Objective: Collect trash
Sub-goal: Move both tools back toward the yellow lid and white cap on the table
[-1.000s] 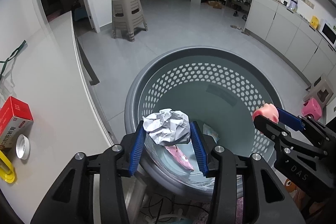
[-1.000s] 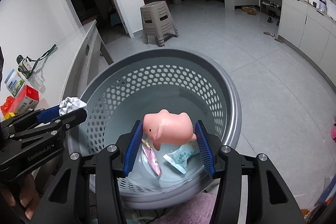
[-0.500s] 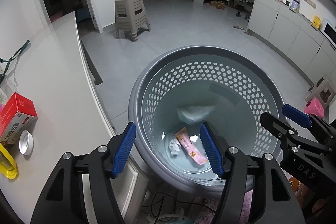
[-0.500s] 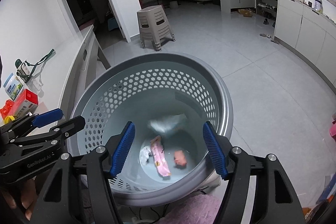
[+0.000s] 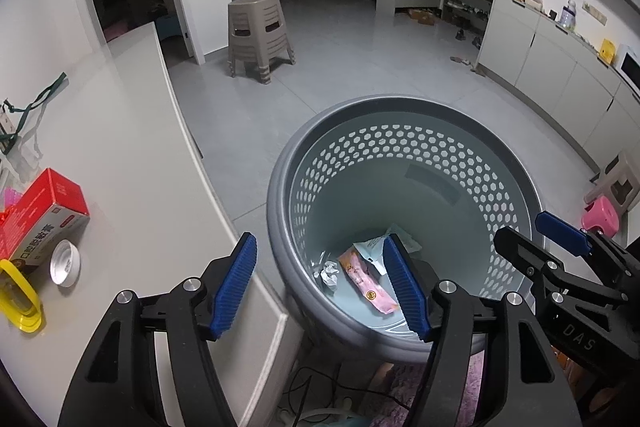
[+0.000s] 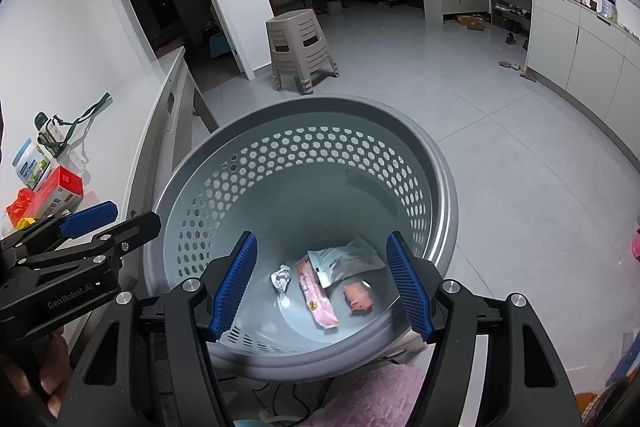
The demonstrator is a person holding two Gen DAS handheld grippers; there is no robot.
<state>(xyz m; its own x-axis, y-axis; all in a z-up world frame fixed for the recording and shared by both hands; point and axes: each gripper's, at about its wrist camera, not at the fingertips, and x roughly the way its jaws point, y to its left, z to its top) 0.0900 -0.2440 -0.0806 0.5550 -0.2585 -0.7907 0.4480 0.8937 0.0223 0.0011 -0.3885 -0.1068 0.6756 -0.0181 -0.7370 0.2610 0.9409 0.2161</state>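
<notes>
Left gripper (image 5: 320, 283): hanging over the near rim of the basket, its jaws standing wide with nothing between them, having just been opening.
Right gripper (image 6: 322, 285): hovering above the basket mouth, jaws spread wide and empty, also having just been opening.
Step in hand: judging by the empty jaws, both drops are done; doing it well now is lifting both grippers clear of the rim before swinging toward the bench (image 5: 120, 147) for more trash.
Basket (image 6: 440, 187): grey, perforated wall, standing on the floor beside the bench.
Basket contents: a crumpled paper ball (image 6: 281, 277), a pink wrapper (image 6: 316, 295), a pale foil packet (image 6: 346, 261) overlapping the wrapper's top, and a small pink pig toy (image 6: 359, 299) lying on the bottom.
Bench leftovers: a red box (image 5: 44, 215), a white cap (image 5: 65, 263) and a yellow ring (image 5: 20, 301) are waiting, probably next.
</notes>
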